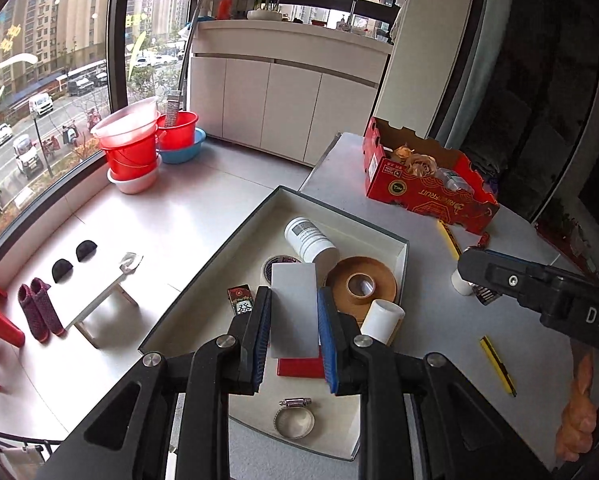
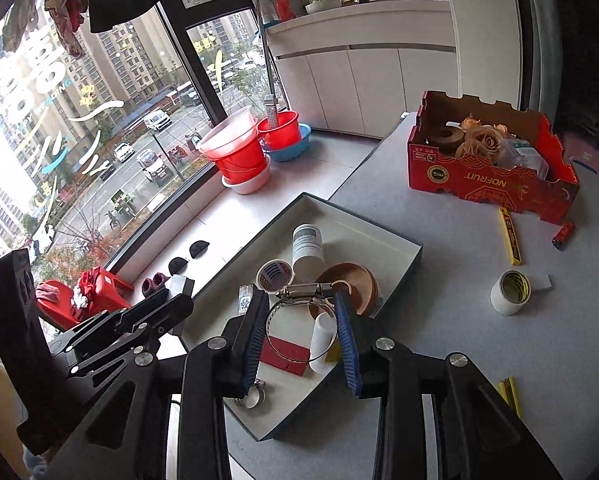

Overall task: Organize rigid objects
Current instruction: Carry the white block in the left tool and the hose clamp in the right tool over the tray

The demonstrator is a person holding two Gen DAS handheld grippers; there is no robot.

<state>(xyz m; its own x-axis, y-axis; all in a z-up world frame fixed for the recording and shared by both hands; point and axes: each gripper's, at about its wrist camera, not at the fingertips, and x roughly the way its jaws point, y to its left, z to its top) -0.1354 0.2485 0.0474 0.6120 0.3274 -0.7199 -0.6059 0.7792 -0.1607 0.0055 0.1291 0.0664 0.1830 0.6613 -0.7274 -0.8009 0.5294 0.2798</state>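
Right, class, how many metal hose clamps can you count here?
2. One hose clamp is pinched in the right claw over the tray; a second hose clamp lies on the tray floor at its near end. Others may hide in the red box.

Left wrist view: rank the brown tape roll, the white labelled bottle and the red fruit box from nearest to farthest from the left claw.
1. Brown tape roll, in the tray, just right of the left claw.
2. White labelled bottle, lying deeper in the tray.
3. Red fruit box, on the table beyond the tray.

Your right gripper [image 2: 301,300] is clamped on a metal hose clamp [image 2: 299,322], held over the open white tray [image 2: 383,232]. Tray holds tape rolls, a white bottle [image 2: 307,246], a red card [image 2: 285,354]. Left gripper [image 2: 171,300] sits alongside.
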